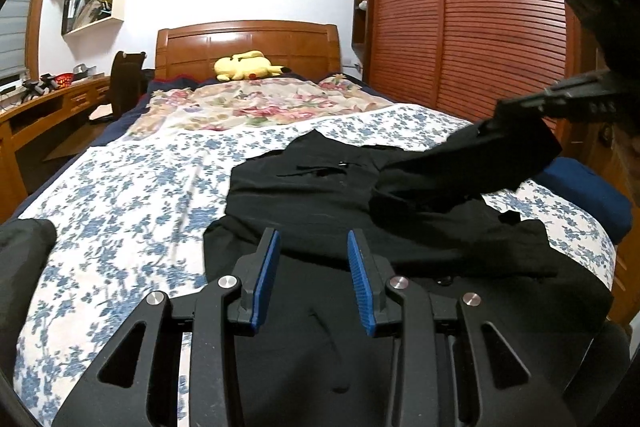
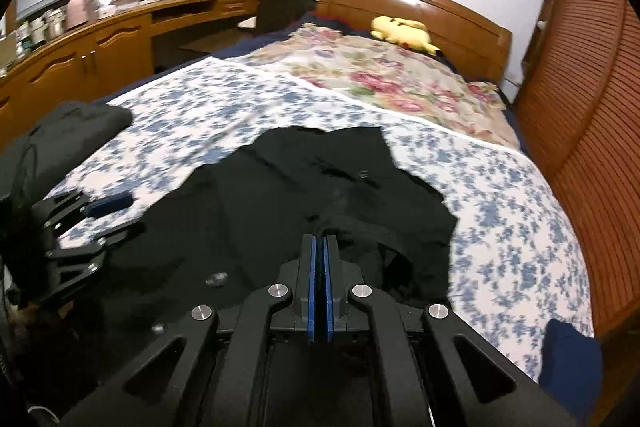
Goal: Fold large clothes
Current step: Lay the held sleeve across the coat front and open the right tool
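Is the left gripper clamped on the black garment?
No: the left gripper has its blue pads apart with nothing pinched between them, above the black garment.

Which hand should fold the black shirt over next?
Probably the right. The right gripper is shut on a part of the black garment and holds it lifted above the bed. The left gripper hangs over the garment, jaws apart and empty.

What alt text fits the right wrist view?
The right gripper, jaws shut, pinches a fold of the black garment spread on the blue-flowered bedspread. The left gripper sits at the left edge.
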